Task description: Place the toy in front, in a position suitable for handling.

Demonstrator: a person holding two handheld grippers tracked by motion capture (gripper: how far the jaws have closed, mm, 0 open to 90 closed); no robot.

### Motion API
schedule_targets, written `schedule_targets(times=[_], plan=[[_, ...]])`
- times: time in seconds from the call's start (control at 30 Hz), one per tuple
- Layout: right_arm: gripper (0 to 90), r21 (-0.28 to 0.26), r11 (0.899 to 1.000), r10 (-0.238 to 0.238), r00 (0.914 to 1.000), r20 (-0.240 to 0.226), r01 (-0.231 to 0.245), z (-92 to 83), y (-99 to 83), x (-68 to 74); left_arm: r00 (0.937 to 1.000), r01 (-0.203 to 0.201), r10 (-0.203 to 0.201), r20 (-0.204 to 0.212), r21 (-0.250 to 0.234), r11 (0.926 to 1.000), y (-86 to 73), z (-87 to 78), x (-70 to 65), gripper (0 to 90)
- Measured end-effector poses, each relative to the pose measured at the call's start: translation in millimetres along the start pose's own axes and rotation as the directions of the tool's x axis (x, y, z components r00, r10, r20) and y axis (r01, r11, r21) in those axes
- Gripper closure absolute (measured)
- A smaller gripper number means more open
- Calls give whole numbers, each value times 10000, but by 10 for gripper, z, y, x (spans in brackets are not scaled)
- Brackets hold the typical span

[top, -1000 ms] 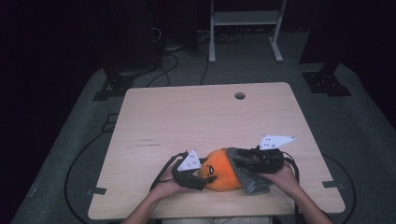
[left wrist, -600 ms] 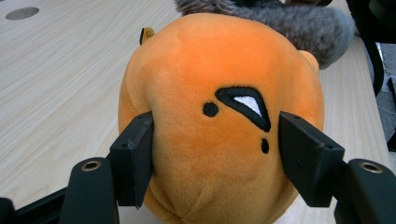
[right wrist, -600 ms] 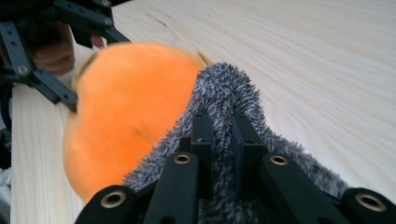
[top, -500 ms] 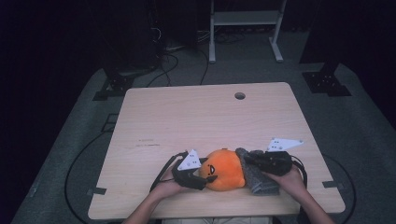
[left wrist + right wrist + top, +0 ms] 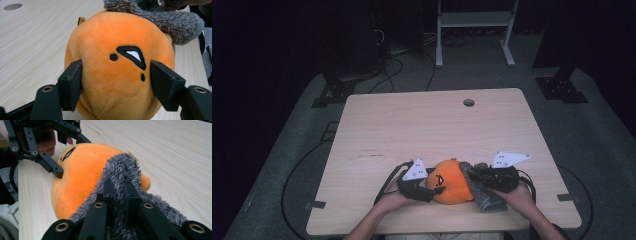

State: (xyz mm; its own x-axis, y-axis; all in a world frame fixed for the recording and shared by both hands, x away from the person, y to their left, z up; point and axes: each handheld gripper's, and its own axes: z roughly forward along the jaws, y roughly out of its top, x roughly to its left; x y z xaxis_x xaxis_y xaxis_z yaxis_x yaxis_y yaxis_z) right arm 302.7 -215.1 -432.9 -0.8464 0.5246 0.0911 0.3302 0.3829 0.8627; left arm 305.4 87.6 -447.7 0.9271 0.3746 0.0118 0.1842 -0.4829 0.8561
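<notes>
High view, toy: we see the orange plush toy (image 5: 453,181) lying on the wooden bench (image 5: 432,130), close to the near edge, between our two hands.
High view, left claw: our left claw (image 5: 428,189) meets the toy's left side, the face side.
High view, right claw: our right claw (image 5: 475,176) sits at the toy's right side, over the grey fuzzy cloth (image 5: 482,192) that lies against the toy; the dim light leaves the grip itself unclear to us here.
Left gripper view, toy: the toy (image 5: 117,65) is between our jaws, its embroidered eye facing us, the cloth (image 5: 160,17) draped over its far top.
Left gripper view, left claw: the left claw (image 5: 116,82) is clamped on the toy, both pads pressing into the plush.
Right gripper view, right claw: the right claw (image 5: 119,195) has just closed, jaws nearly together, pinching a fold of the cloth (image 5: 120,172) that lies on the toy (image 5: 82,175).
Right gripper view, other claw: the left claw (image 5: 60,157) grips the toy's far side, beside its eye.
</notes>
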Motion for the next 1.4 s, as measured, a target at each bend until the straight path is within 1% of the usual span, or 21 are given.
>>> schedule_targets(times=[0.07,0.17,0.23,0.3,0.33,0.37,0.43,0.47,0.53,0.57,0.63,0.7,0.73,0.77,0.8,0.9,1.0,1.17,1.27,1.37,1.4], plan=[[824,196,9998,-89,9997,231,85,-14,-20,-19,10000,-36,37,9,-28,10000,-4,-1,-6,323],[825,239,9997,67,9993,377,-76,-52,-30,-46,10000,-87,87,-22,-3,10000,-1,-8,-16,317],[824,-50,9999,121,9995,276,-120,-85,5,-12,9999,-107,107,-29,5,9999,1,-8,-17,313],[824,-548,9984,90,9995,-309,-107,-99,61,53,10000,-51,51,-42,-12,10000,4,-3,-16,310],[824,-737,9973,35,9987,-514,-73,-91,92,90,10000,-24,24,-45,-20,10000,5,-1,-16,309],[824,-729,9973,-112,9983,-581,69,-68,118,127,10000,-23,22,-44,-17,10000,4,-1,-16,309],[824,-489,9981,-403,9976,-565,375,7,122,159,9999,-83,83,-57,39,10000,4,-6,-19,311],[825,-411,9986,-369,9979,-539,347,30,106,148,9999,-73,73,-69,43,10000,5,-6,-21,317],[826,-246,9991,-341,9989,-311,333,31,67,83,10000,-40,40,-90,-8,10000,11,2,-26,328],[826,-165,9996,-222,9996,-163,219,17,41,39,9999,-106,106,-82,-4,9999,14,4,-27,330],[827,129,9999,-80,9995,300,76,-21,-18,-43,9998,-198,198,-61,63,9998,13,-2,-33,336],[827,299,9991,279,9975,643,-299,-68,-69,-125,9996,-270,270,-58,94,9996,7,-10,-41,337],[827,216,9990,370,9973,633,-384,-87,-74,-135,9995,-303,304,-59,96,9995,4,-12,-44,337],[827,-42,9991,434,9979,483,-433,-114,-58,-125,9996,-290,291,-53,83,9995,1,-12,-43,337],[826,-258,9990,369,9988,333,-360,-126,-31,-100,9997,-254,254,-47,66,9997,0,-10,-42,337],[826,-543,9985,44,10000,-48,-46,-107,56,-6,9998,-204,204,-56,21,9998,-2,-5,-40,336],[826,-265,9991,-339,9994,-81,336,-8,70,63,9997,-221,221,-89,52,9997,-4,-7,-48,334],[827,-401,9990,-197,9997,-172,190,-17,95,74,9997,-233,234,-81,56,9997,-6,-6,-44,335],[826,-452,9985,-309,9993,-212,299,-2,135,93,9997,-239,239,-95,58,9997,-10,-9,-43,335],[827,-455,9989,-127,9996,-245,116,28,120,47,9997,-205,206,-93,43,9998,-15,-10,-39,338],[827,-320,9994,-159,9998,-128,154,35,94,13,9997,-204,204,-108,11,9998,-13,-7,-44,339]])
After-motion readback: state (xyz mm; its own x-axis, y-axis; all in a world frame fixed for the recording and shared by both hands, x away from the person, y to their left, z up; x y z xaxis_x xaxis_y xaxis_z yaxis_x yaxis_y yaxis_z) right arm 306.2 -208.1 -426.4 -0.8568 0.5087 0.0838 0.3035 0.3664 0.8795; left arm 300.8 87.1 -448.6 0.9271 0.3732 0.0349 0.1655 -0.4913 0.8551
